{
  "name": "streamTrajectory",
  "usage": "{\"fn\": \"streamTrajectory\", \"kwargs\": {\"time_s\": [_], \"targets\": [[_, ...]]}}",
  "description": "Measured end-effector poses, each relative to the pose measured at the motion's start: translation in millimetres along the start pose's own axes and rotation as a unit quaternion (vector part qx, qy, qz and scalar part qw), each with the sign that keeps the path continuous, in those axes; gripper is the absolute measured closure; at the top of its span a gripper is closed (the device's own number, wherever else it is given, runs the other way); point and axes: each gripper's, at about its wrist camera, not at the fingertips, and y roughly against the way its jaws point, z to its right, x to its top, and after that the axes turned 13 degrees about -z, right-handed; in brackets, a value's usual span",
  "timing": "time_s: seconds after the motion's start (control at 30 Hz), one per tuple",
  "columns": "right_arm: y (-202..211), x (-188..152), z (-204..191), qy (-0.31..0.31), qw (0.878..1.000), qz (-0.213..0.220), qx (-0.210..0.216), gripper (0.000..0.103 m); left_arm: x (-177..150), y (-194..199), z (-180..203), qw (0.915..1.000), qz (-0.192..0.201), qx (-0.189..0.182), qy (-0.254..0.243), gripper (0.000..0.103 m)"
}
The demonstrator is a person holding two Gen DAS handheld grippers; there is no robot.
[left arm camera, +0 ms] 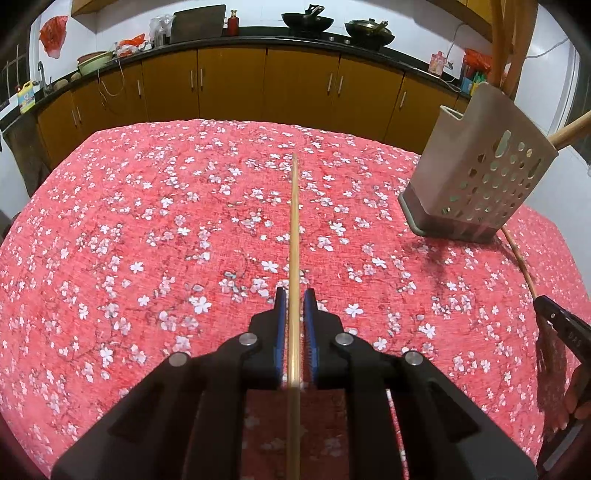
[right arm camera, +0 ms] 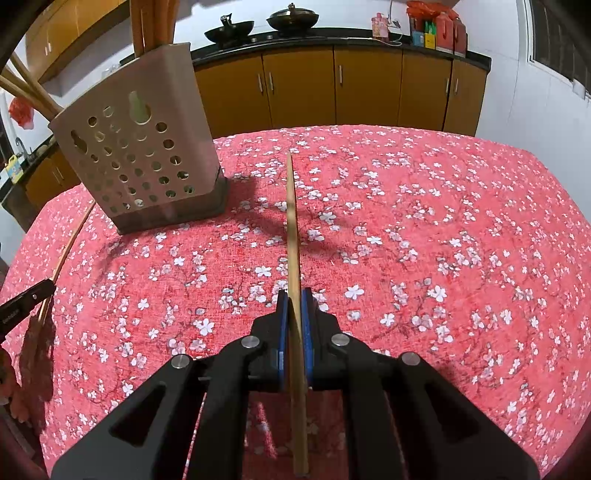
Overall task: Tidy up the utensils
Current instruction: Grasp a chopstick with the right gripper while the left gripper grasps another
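My left gripper point(left arm camera: 294, 295) is shut on a bamboo chopstick point(left arm camera: 294, 229) that points forward over the table. My right gripper point(right arm camera: 294, 295) is shut on a second bamboo chopstick point(right arm camera: 291, 221), also pointing forward. A beige perforated utensil holder point(left arm camera: 476, 173) stands on the table at the right of the left wrist view and at the left of the right wrist view point(right arm camera: 147, 155). Wooden utensil handles point(right arm camera: 147, 26) stick out of its top. The right gripper also shows at the right edge of the left wrist view point(left arm camera: 554, 317).
The table is covered with a red cloth with white blossoms point(left arm camera: 184, 221). Behind it runs a kitchen counter with yellow cabinets point(left arm camera: 266, 81), woks point(left arm camera: 306, 22) and bottles point(right arm camera: 436, 33). The table's far edge lies just past the holder.
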Motion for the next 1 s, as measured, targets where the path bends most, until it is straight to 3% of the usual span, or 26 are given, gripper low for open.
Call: {"fn": "streamTrajectory", "kwargs": {"time_s": [0.73,1.0], "targets": [[4,-9,0,-0.001,1.0,0.0,0.008,0.095,-11,4,6,0.9997,-0.003,0.017,-0.016,0.09],[13,-16,1,0.002,1.0,0.005,0.005,0.095,-18,8,10,0.999,-0.008,0.027,-0.035,0.095]]}}
